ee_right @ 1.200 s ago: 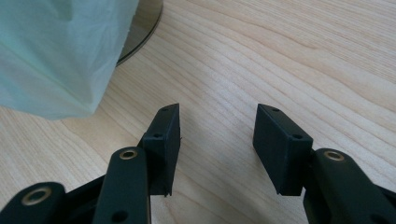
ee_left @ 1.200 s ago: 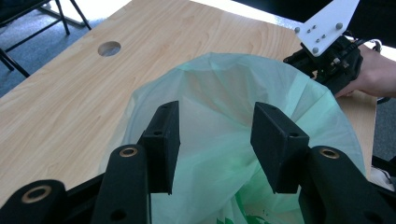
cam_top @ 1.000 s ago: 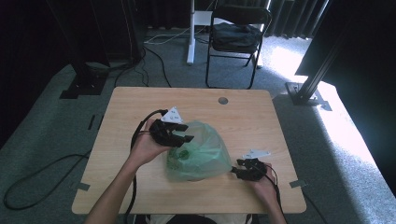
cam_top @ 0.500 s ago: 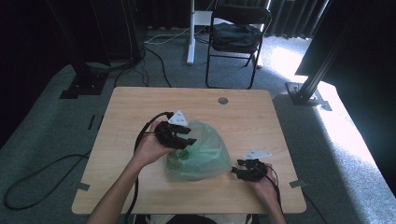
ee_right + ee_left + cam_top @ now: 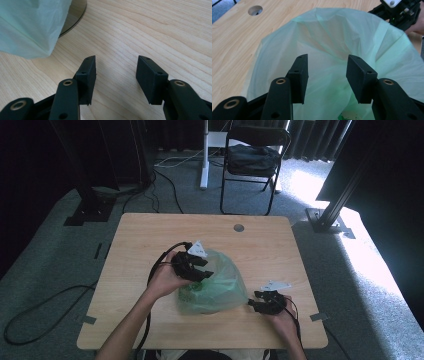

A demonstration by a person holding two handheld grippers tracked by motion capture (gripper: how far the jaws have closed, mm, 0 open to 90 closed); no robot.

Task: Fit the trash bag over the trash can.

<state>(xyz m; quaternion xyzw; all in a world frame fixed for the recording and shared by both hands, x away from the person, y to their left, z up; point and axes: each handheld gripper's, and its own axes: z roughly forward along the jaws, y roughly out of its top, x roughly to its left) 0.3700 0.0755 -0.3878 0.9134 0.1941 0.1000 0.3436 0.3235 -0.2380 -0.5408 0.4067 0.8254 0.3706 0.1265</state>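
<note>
A puffed-up pale green plastic bag (image 5: 215, 287) lies on the wooden table (image 5: 150, 237), with something darker green showing inside near its left end (image 5: 190, 295). My left gripper (image 5: 200, 270) hovers over the bag's upper left part with its jaws open; in the left gripper view (image 5: 327, 77) the jaws point at the crumpled bag film (image 5: 332, 42) with nothing pinched between them. My right gripper (image 5: 255, 304) rests low on the table just right of the bag, open; the right gripper view (image 5: 116, 80) has bare wood between the jaws and the bag's corner (image 5: 30, 27) at upper left.
A round cable hole (image 5: 239, 227) sits near the table's far edge. A disc-like rim (image 5: 75, 15) shows under the bag's edge in the right gripper view. Beyond the table stand a folding chair (image 5: 255, 155), a white post (image 5: 204, 155) and floor cables.
My left gripper has shifted slightly right and down onto the bag's top. The right gripper has stayed where it was.
</note>
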